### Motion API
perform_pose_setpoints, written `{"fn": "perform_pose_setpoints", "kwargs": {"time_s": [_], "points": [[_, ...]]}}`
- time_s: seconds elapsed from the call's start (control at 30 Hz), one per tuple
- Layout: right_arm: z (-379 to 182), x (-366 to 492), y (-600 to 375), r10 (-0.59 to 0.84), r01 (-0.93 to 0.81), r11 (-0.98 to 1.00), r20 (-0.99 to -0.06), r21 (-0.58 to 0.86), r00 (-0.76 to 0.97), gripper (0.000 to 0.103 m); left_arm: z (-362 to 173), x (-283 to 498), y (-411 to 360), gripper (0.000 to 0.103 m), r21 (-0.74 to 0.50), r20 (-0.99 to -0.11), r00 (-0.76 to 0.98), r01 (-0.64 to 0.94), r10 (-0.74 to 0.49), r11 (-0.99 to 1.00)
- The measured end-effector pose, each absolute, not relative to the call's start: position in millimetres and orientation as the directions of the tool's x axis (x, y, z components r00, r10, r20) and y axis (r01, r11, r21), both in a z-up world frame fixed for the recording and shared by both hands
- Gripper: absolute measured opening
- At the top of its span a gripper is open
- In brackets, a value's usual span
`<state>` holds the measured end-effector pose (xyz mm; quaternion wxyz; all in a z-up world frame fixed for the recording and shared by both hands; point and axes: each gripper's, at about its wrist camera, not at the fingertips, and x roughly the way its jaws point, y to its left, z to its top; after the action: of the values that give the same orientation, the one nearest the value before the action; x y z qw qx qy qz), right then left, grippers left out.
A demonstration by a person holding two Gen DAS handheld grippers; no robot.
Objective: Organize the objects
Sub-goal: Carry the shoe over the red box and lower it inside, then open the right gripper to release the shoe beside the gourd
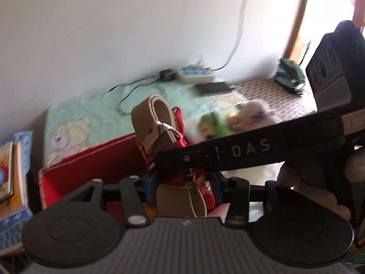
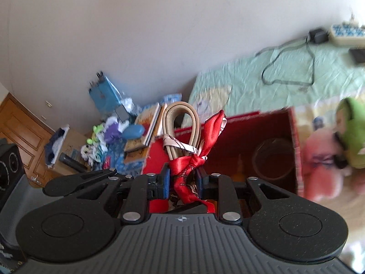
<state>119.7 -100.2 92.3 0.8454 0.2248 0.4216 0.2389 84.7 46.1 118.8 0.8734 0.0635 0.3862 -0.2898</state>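
Observation:
A folded tan belt (image 1: 157,114) is tied round with a red patterned scarf (image 1: 178,118) into one bundle. My left gripper (image 1: 184,185) is shut on the bundle's lower end, its blue pads on either side. A black finger (image 1: 228,153) of my right gripper crosses in front of the bundle. In the right wrist view my right gripper (image 2: 183,180) is shut on the red scarf (image 2: 196,159) just below its knot, and the belt (image 2: 182,118) loops upward beyond it. The bundle hangs above an open red box (image 2: 251,141), also seen as the red box (image 1: 91,166).
Behind the box lies a bed with a green sheet (image 1: 102,107), a black charger and cable (image 2: 314,35) and a patterned power strip (image 1: 196,73). Green and pink plush toys (image 2: 349,132) lie on the right. Stacked books (image 2: 146,127), a cluttered table and a black speaker (image 1: 330,68) stand around.

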Motion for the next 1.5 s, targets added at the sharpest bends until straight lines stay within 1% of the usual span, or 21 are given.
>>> {"fn": "perform_pose_setpoints", "kwargs": {"time_s": [0.17, 0.3, 0.43, 0.5, 0.6, 0.7, 0.77, 0.8, 0.83, 0.97, 1.1, 1.27, 1.37, 1.5], "points": [[59, 144, -65, 0.582, -0.188, 0.804, -0.682, 0.564, 0.443, 0.024, 80, 115, 70, 0.047, -0.128, -0.772, 0.497, 0.489, -0.397, 0.863], [32, 160, -47, 0.562, -0.144, 0.821, -0.74, 0.552, 0.371, 0.024, 46, 140, 87, 0.047, -0.169, -0.822, 0.43, 0.44, -0.373, 0.882], [12, 171, -33, 0.518, -0.137, 0.854, -0.795, 0.502, 0.317, 0.024, 15, 162, 98, 0.047, -0.192, -0.863, 0.366, 0.4, -0.348, 0.896], [5, 176, -29, 0.493, -0.136, 0.87, -0.818, 0.475, 0.296, 0.024, 8, 166, 99, 0.047, -0.19, -0.875, 0.348, 0.39, -0.335, 0.901], [-4, 183, -27, 0.457, -0.135, 0.889, -0.845, 0.437, 0.277, 0.024, -3, 172, 99, 0.049, -0.182, -0.893, 0.322, 0.381, -0.315, 0.907], [-7, 186, -29, 0.456, -0.126, 0.89, -0.855, 0.438, 0.248, 0.024, -14, 181, 98, 0.054, -0.166, -0.911, 0.297, 0.37, -0.285, 0.914], [-6, 186, -27, 0.414, -0.133, 0.91, -0.879, 0.392, 0.238, 0.024, -17, 183, 99, 0.053, -0.177, -0.914, 0.282, 0.37, -0.292, 0.912], [-6, 186, -27, 0.397, -0.135, 0.917, -0.887, 0.375, 0.236, 0.024, -16, 183, 99, 0.054, -0.173, -0.915, 0.283, 0.372, -0.288, 0.912], [-6, 185, -27, 0.382, -0.137, 0.923, -0.894, 0.358, 0.235, 0.024, -15, 182, 98, 0.059, -0.158, -0.918, 0.284, 0.376, -0.276, 0.913], [-7, 187, -38, 0.302, -0.127, 0.952, -0.923, 0.279, 0.237, 0.023, -16, 180, 93, 0.063, -0.15, -0.926, 0.266, 0.391, -0.268, 0.908], [-12, 191, -49, 0.329, -0.092, 0.944, -0.919, 0.316, 0.218, 0.023, -18, 179, 88, 0.064, -0.137, -0.933, 0.259, 0.387, -0.25, 0.912], [-11, 189, -43, 0.31, -0.15, 0.948, -0.927, 0.282, 0.213, 0.025, -11, 176, 83, 0.064, -0.065, -0.933, 0.303, 0.387, -0.193, 0.92], [-15, 190, -51, 0.327, -0.113, 0.944, -0.924, 0.31, 0.198, 0.026, -8, 175, 82, 0.063, 0.014, -0.927, 0.352, 0.376, -0.129, 0.927], [-15, 188, -60, 0.345, -0.093, 0.939, -0.916, 0.332, 0.206, 0.029, -7, 178, 86, 0.064, 0.03, -0.927, 0.361, 0.348, -0.104, 0.937]]}}
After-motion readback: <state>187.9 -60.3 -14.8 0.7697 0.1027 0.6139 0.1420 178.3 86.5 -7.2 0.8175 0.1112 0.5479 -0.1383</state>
